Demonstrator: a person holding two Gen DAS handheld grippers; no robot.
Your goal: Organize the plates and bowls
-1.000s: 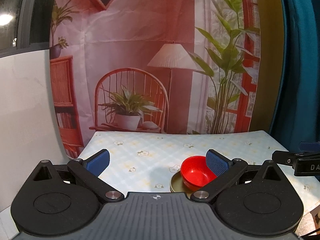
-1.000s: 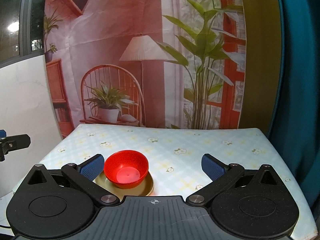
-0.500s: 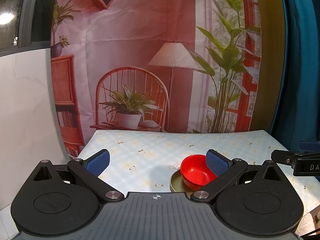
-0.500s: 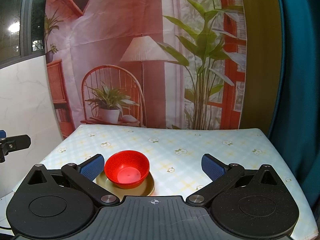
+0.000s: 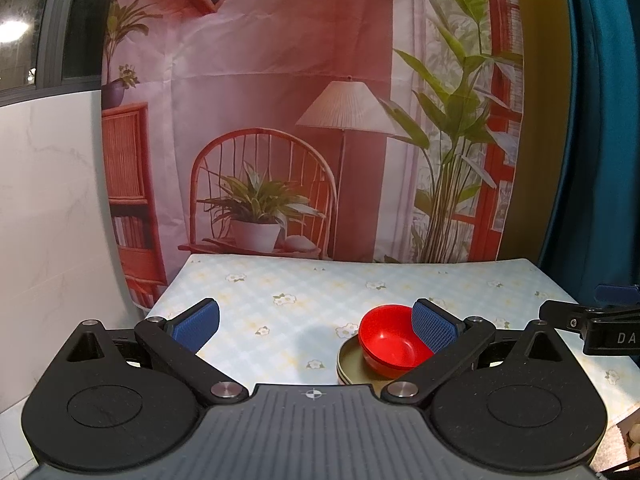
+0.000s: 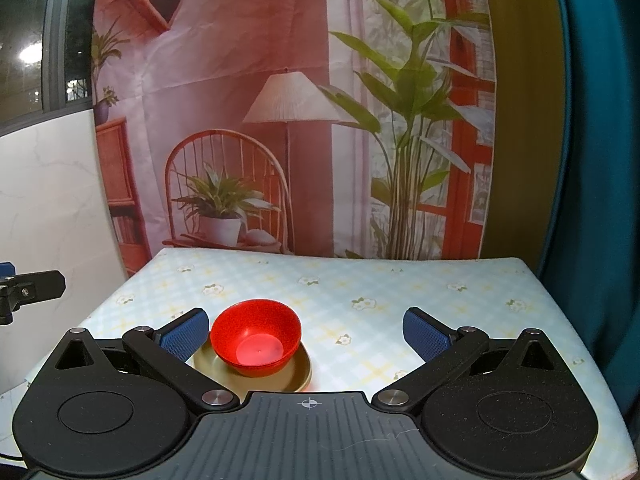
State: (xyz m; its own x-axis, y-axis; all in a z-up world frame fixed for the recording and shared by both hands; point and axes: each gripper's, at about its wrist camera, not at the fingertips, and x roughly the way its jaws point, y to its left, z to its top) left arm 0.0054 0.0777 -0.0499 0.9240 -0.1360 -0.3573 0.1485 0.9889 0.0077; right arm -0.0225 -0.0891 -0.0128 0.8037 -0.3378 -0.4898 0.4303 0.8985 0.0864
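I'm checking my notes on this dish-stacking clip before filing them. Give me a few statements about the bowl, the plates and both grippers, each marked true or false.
1. The red bowl sits on the olive plates. True.
2. The left gripper is clamped on the bowl. False: its jaws are wide open, holding nothing.
3. The right gripper is open and empty. True.
4. The bowl lies upside down. False: it is upright, its inside showing.
5. The tablecloth is plain white. False: it is pale checked with small flowers.
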